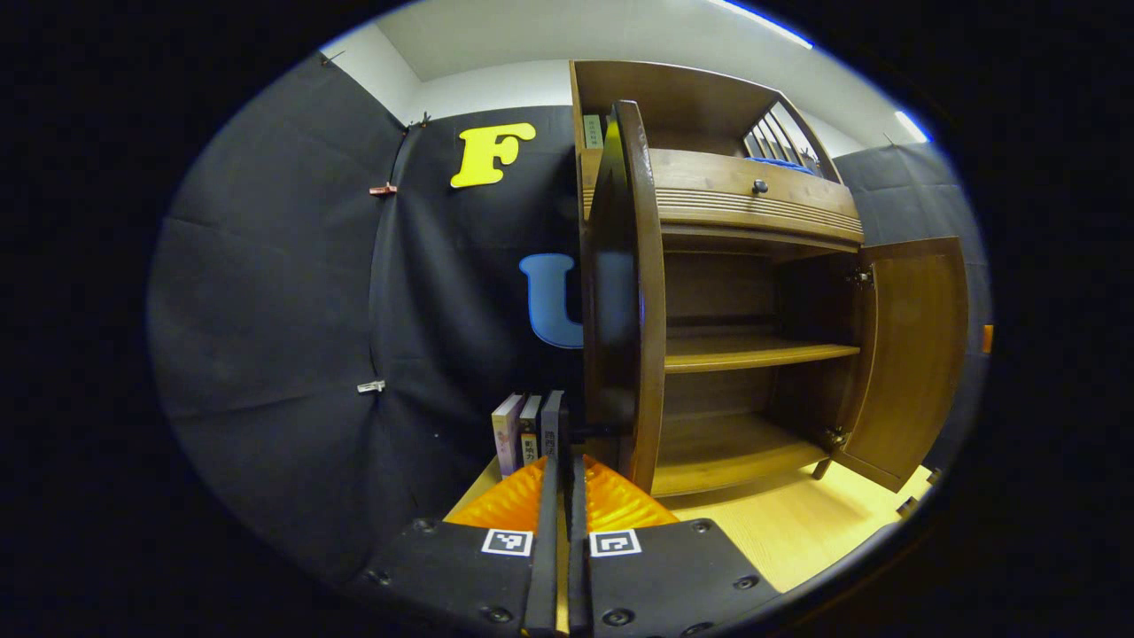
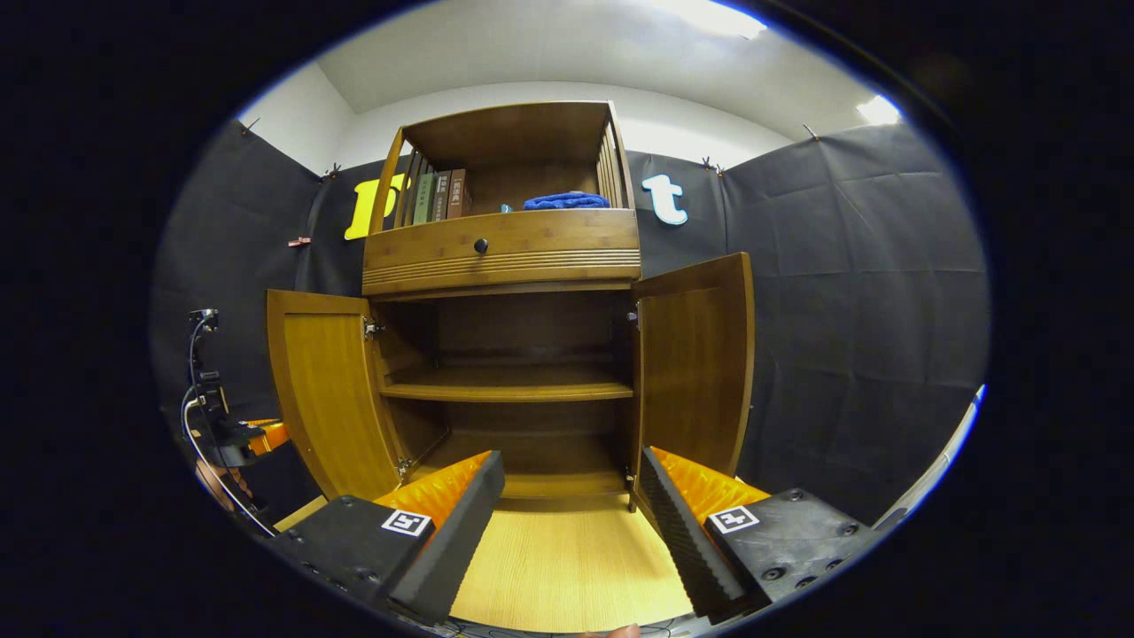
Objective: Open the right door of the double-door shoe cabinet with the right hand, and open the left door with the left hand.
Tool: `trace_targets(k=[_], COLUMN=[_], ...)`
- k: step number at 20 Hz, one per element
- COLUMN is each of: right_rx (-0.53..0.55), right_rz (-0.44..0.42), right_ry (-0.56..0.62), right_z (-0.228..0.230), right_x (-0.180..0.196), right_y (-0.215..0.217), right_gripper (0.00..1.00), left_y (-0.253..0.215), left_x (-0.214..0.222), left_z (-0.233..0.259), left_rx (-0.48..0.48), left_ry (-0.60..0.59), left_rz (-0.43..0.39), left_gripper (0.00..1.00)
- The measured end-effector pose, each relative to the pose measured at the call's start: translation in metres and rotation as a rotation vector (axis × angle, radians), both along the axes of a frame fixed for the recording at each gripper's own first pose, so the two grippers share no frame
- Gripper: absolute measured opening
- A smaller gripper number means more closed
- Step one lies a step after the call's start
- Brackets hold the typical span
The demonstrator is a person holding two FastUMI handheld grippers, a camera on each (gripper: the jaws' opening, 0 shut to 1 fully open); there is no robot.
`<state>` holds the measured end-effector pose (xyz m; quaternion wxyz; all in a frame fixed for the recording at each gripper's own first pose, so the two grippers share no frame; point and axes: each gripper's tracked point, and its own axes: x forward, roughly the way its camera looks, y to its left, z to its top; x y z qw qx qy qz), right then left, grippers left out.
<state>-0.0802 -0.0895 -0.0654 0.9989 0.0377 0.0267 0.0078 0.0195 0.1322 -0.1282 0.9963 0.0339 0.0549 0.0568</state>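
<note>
The brown wooden shoe cabinet [image 2: 500,252] stands with both doors swung open, showing bare shelves [image 2: 509,388]. In the left gripper view the left door [image 1: 633,310] is seen edge-on, and my left gripper [image 1: 564,456] is shut on that door's small dark knob [image 1: 592,432]. The right gripper view shows the same gripper [image 2: 244,439] beside the left door [image 2: 323,399]. The right door [image 2: 700,372] hangs open on its own. My right gripper [image 2: 571,483] is open, back from the cabinet, with nothing between its fingers.
A drawer with a round knob [image 2: 480,245] sits above the doors. Books [image 2: 438,197] and a blue cloth [image 2: 565,201] lie on the top shelf. More books [image 1: 527,432] stand beside the cabinet. The cabinet rests on a light wooden surface [image 2: 567,567].
</note>
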Motion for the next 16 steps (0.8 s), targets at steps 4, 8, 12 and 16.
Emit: trace_targets(k=[4,8,12,16], right_rx=[0.005,-0.006,-0.01,-0.017], right_rz=[0.022,0.04,0.05,0.042], right_ry=[0.002,0.0,-0.008,-0.023], right_z=[0.002,0.004,0.009,0.017], right_x=[0.001,0.002,0.004,0.004], right_y=[0.005,0.006,0.008,0.007], right_gripper=[0.98,0.97,0.98,0.99], left_y=[-0.016,-0.039,-0.061,-0.086], left_x=[-0.022,-0.047,-0.062,-0.07], left_z=[0.002,0.01,0.031,0.042], left_rx=[-0.006,0.007,0.032,-0.058], left_ry=[0.01,0.004,-0.031,-0.027], left_rz=[-0.013,-0.054,-0.087,-0.106], left_gripper=[0.29,0.57,1.0,0.96])
